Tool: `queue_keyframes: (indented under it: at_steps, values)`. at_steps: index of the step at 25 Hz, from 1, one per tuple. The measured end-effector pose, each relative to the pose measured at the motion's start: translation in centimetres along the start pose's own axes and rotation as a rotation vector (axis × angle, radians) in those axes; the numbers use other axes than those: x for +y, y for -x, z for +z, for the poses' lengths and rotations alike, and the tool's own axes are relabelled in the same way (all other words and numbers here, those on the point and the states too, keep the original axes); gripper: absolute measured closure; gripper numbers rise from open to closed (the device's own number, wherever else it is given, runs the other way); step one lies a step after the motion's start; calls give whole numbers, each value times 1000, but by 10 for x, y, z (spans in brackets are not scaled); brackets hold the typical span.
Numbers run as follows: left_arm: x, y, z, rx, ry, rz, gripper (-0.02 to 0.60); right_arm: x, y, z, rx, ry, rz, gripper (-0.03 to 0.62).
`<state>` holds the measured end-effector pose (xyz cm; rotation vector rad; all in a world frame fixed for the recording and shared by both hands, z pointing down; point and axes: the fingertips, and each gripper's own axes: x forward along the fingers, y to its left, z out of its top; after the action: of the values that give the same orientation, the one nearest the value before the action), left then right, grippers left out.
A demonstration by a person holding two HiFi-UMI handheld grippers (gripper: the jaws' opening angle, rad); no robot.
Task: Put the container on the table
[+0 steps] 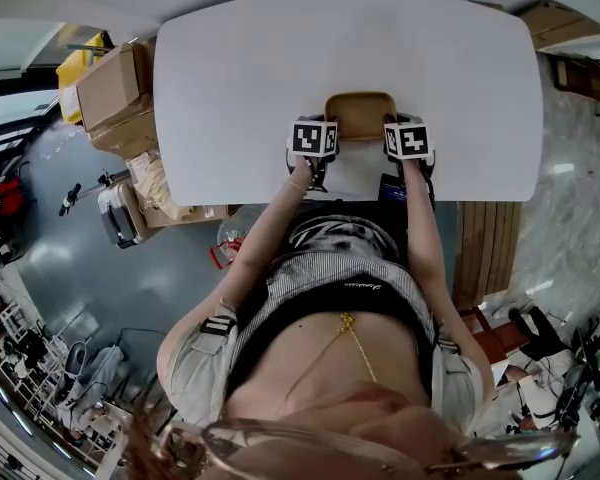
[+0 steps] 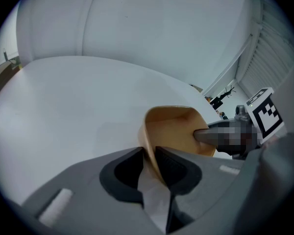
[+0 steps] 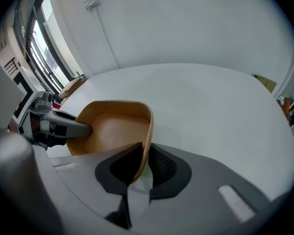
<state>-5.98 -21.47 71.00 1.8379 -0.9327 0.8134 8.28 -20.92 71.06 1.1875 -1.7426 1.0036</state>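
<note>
A tan, empty container (image 1: 360, 114) with rounded corners sits over the near edge of the white table (image 1: 280, 58). My left gripper (image 1: 314, 140) is shut on the container's left wall (image 2: 149, 136), one jaw inside and one outside. My right gripper (image 1: 408, 140) is shut on the right wall (image 3: 147, 136) in the same way. In the left gripper view the container (image 2: 174, 129) shows with the right gripper's jaw reaching into it; in the right gripper view the container (image 3: 115, 131) shows the left jaw inside. Whether its base touches the tabletop I cannot tell.
Cardboard boxes (image 1: 115, 88) stand on the floor left of the table, with a small cart (image 1: 120, 213) below them. A wooden panel (image 1: 488, 253) lies at the right. The person's torso fills the foreground. A white wall (image 3: 186, 18) rises behind the table.
</note>
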Motion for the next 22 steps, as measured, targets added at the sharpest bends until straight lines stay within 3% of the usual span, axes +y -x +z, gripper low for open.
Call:
queue_keyframes:
  at_steps: [22]
  values:
    - [1,-2,0,-7,-5,-3,499,0,-4,-1,-6,-9,14,536]
